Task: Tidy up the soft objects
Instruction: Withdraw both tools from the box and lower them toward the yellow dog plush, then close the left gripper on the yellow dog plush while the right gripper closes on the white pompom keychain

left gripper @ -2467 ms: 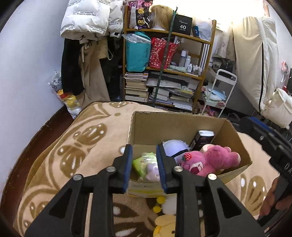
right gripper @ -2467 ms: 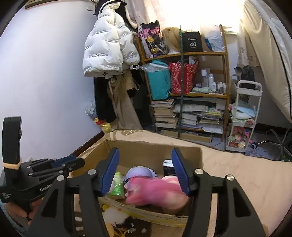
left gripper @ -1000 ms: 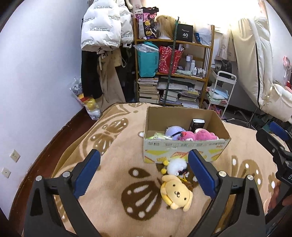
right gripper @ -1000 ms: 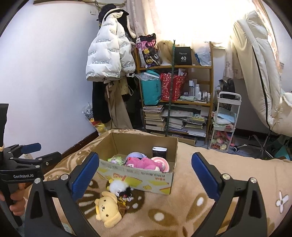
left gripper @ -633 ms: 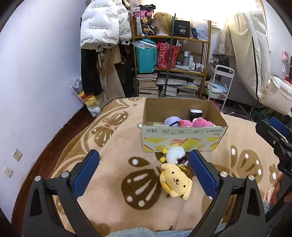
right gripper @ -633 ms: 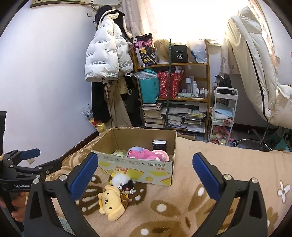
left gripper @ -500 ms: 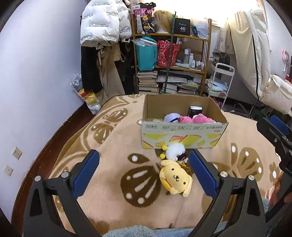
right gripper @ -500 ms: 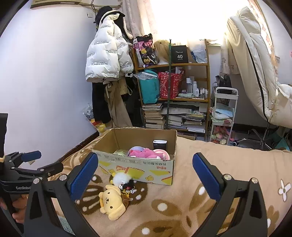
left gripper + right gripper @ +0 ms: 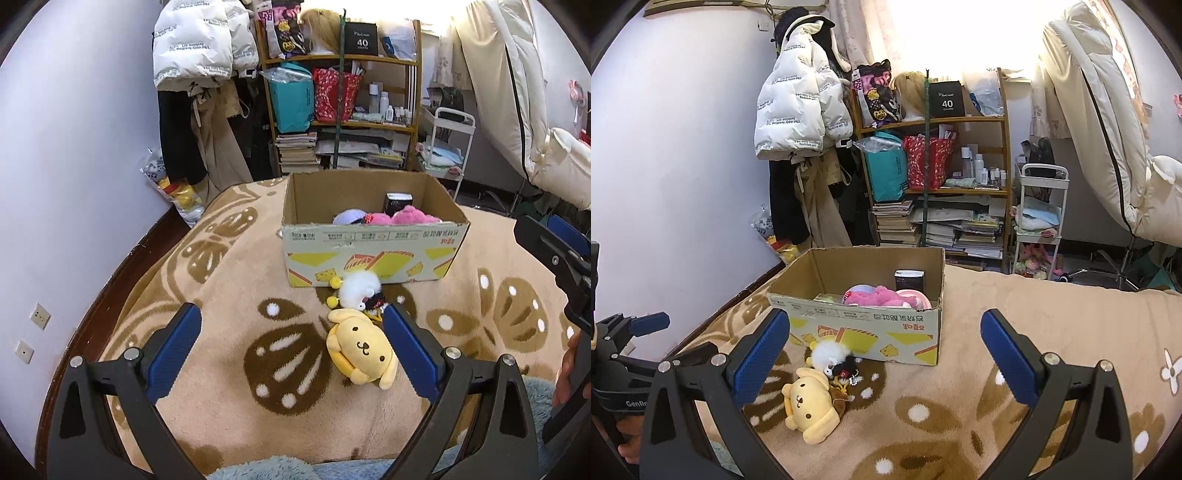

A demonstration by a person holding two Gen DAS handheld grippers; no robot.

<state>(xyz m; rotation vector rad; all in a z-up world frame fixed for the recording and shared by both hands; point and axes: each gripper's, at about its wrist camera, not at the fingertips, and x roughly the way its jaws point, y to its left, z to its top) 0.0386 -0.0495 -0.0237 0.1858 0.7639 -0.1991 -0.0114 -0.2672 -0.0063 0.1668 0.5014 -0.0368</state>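
Here the box (image 9: pixel 373 251) sits on the blanket (image 9: pixel 221 295) with its open top up, so toys can be dropped in; a pink plush (image 9: pixel 402 218) and a purple one (image 9: pixel 349 218) already lie inside. Two toys remain outside, just in front of the box wall: the yellow dog (image 9: pixel 360 349) lies face up, and the white fluffy toy (image 9: pixel 358 290) lies between it and the box, touching or nearly touching both. The left gripper (image 9: pixel 291 345) hangs above the blanket, spread wide and empty, with the dog just inside its right pad, likely lined up for a grab. The right gripper (image 9: pixel 884 349) is likewise spread and empty, aimed at the box. A small dark toy (image 9: pixel 844 367) beside the white one is hard to identify, and the box's nearer contents are hidden behind its front wall.
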